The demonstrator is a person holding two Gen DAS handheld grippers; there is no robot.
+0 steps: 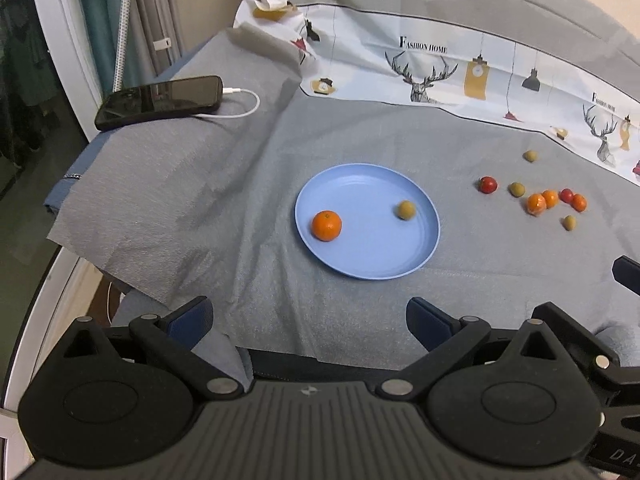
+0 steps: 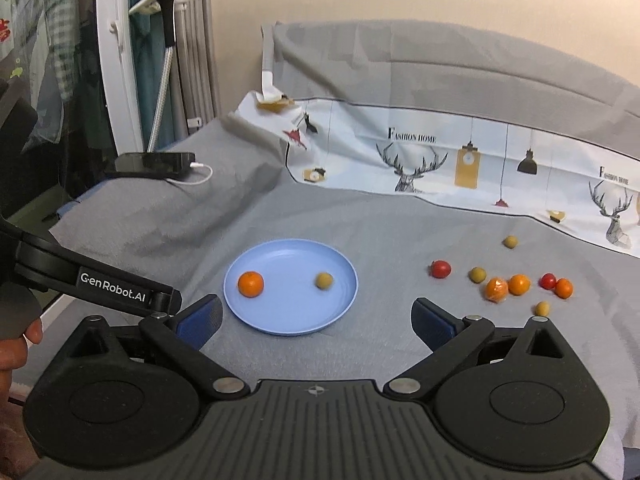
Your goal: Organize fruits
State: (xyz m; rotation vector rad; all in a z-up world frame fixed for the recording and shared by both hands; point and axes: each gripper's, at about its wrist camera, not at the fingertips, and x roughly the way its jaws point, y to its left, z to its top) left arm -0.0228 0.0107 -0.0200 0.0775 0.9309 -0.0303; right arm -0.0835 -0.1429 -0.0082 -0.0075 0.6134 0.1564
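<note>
Nearest us, our left gripper (image 1: pixel 310 318) hangs with its blue-padded jaws spread wide and nothing between them, low over the grey cloth (image 1: pixel 200 200). Our right gripper (image 2: pixel 316 320) is equally wide and empty. Just beyond both lies the blue plate (image 1: pixel 380 256), holding an orange (image 1: pixel 327 225) at its left and a green fruit (image 1: pixel 405 210) toward its far right. Well right of the plate, loose fruits (image 1: pixel 536 203) sit scattered on the cloth: red, green and orange ones. At far left a phone (image 1: pixel 160 100) rests with its white cable (image 1: pixel 244 108).
</note>
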